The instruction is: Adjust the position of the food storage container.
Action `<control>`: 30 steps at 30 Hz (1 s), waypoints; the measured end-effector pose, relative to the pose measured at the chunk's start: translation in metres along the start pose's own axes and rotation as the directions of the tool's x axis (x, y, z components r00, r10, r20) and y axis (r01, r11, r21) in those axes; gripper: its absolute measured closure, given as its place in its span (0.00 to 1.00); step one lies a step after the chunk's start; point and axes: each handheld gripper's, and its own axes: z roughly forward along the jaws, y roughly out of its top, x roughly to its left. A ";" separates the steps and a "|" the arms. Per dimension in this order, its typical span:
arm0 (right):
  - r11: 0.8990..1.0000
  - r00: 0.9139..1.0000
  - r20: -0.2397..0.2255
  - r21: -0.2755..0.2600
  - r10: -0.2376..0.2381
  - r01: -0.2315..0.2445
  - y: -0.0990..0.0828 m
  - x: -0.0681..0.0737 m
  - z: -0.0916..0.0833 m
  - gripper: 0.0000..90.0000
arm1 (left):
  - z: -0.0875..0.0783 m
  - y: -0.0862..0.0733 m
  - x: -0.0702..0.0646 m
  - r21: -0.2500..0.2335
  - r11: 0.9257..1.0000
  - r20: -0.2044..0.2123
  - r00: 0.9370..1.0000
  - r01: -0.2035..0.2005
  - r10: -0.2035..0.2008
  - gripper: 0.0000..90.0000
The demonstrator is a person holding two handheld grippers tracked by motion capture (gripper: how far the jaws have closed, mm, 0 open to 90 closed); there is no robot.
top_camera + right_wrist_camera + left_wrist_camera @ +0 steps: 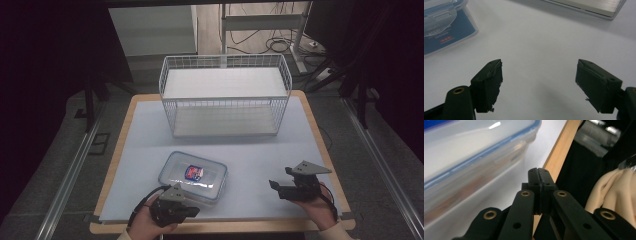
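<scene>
A clear plastic container (193, 176) with a blue-rimmed lid and a red and blue label lies flat on the white table top, front of centre. My left gripper (194, 210) sits just in front of its near edge, pointing right. In the left gripper view the jaws are pressed together with nothing between them (539, 171), and the container (474, 157) rises close on the left. My right gripper (280, 178) rests to the container's right, open. Its two fingers stand wide apart over bare table (539, 82), with the container's corner (444, 27) at the upper left.
A white wire basket (225, 95) stands at the back of the table (260, 155), its base (594, 6) ahead of my right gripper. The table's wooden edge (559, 147) runs beside my left gripper, with a cream sleeve (614, 192) behind it. Cables lie on the floor beyond.
</scene>
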 end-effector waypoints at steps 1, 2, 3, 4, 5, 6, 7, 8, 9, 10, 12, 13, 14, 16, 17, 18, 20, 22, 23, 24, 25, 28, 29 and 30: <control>1.000 1.000 0.000 0.000 0.000 0.000 0.000 0.000 0.000 0.24 | 0.004 0.001 -0.001 0.012 1.000 -0.008 1.000 -0.006 0.006 1.00; 1.000 1.000 0.000 0.001 0.000 0.000 0.000 0.000 0.000 0.24 | 0.007 0.002 -0.003 0.030 0.999 -0.021 1.000 -0.020 0.020 1.00; 1.000 1.000 0.000 0.001 0.000 0.000 0.000 0.000 0.000 0.24 | 0.010 0.003 -0.005 0.041 0.999 -0.033 0.999 -0.032 0.033 1.00; 1.000 1.000 -0.001 0.002 -0.001 0.001 0.000 0.000 0.001 0.24 | 0.013 0.004 -0.006 0.049 0.998 -0.042 0.998 -0.043 0.045 1.00; 1.000 1.000 -0.001 0.002 -0.001 0.001 0.000 0.000 0.001 0.24 | 0.016 0.005 -0.007 0.058 0.997 -0.044 0.998 -0.047 0.049 1.00; 1.000 1.000 -0.002 0.003 -0.002 0.002 0.000 0.000 0.001 0.24 | 0.018 0.006 -0.007 0.063 0.997 -0.050 0.997 -0.054 0.057 1.00; 1.000 1.000 -0.003 0.005 -0.002 0.002 0.000 0.000 0.001 0.24 | 0.020 0.007 -0.006 0.063 0.997 -0.051 0.997 -0.054 0.057 1.00; 1.000 1.000 -0.002 0.006 -0.003 0.003 0.000 0.000 0.002 0.24 | 0.021 0.009 -0.005 0.066 0.996 -0.053 0.997 -0.053 0.057 1.00; 1.000 1.000 -0.002 0.007 0.000 0.000 0.000 0.001 0.002 0.24 | 0.022 0.009 -0.005 0.065 0.997 -0.057 0.997 -0.048 0.052 1.00; 1.000 1.000 -0.002 0.007 0.001 -0.001 0.000 0.001 0.002 0.24 | 0.023 0.010 -0.003 0.063 0.997 -0.063 0.997 -0.045 0.049 1.00; 1.000 1.000 -0.002 0.007 0.000 0.000 0.000 0.001 0.002 0.24 | 0.024 0.012 0.000 0.060 0.998 -0.075 0.996 -0.037 0.041 1.00; 1.000 1.000 -0.002 0.007 0.003 -0.003 0.000 0.000 0.002 0.24 | 0.025 0.013 0.000 0.054 0.998 -0.079 0.996 -0.032 0.036 1.00; 1.000 1.000 -0.003 0.007 0.003 -0.003 0.000 0.000 0.002 0.24 | 0.025 0.014 0.001 0.054 0.998 -0.082 0.996 -0.028 0.033 1.00; 1.000 1.000 -0.002 0.007 0.002 -0.002 0.000 0.000 0.002 0.24 | 0.026 0.016 0.003 0.038 0.999 -0.087 0.996 -0.020 0.024 1.00; 1.000 1.000 -0.002 0.007 0.002 -0.002 0.000 0.000 0.002 0.24 | 0.027 0.017 0.003 0.039 0.999 -0.090 0.996 -0.021 0.024 1.00; 1.000 1.000 -0.002 0.008 0.002 -0.002 0.000 0.000 0.002 0.24 | 0.028 0.019 0.004 0.040 0.999 -0.085 0.996 -0.018 0.022 1.00; 1.000 1.000 0.003 0.008 0.000 0.000 0.000 0.000 0.002 0.24 | 0.031 0.021 0.004 0.045 0.999 -0.078 0.997 -0.016 0.020 1.00; 1.000 1.000 0.004 0.009 -0.001 0.001 -0.001 0.000 0.003 0.24 | 0.033 0.023 0.003 0.049 0.999 -0.075 0.997 -0.019 0.023 1.00; 1.000 1.000 0.003 0.010 0.000 0.000 -0.001 -0.001 0.003 0.23 | 0.034 0.025 0.003 0.047 0.999 -0.076 0.997 -0.022 0.025 1.00; 1.000 1.000 0.004 0.010 0.000 0.000 -0.001 -0.001 0.003 0.23 | 0.035 0.028 0.002 0.045 0.999 -0.082 0.996 -0.022 0.026 1.00; 1.000 1.000 0.005 0.010 0.001 -0.001 -0.001 -0.001 0.002 0.23 | 0.036 0.030 0.002 0.042 0.999 -0.084 0.996 -0.022 0.026 1.00; 1.000 1.000 0.006 0.008 0.001 -0.001 0.000 -0.001 0.002 0.23 | 0.040 0.036 0.004 0.040 0.999 -0.081 0.997 -0.015 0.018 1.00; 1.000 1.000 0.009 0.008 0.000 0.000 0.000 -0.001 0.002 0.23 | 0.041 0.038 0.005 0.040 0.999 -0.080 0.997 -0.009 0.012 1.00; 1.000 1.000 0.011 0.006 -0.002 0.002 0.000 -0.001 0.002 0.22 | 0.043 0.040 0.006 0.037 0.999 -0.080 0.997 -0.005 0.008 1.00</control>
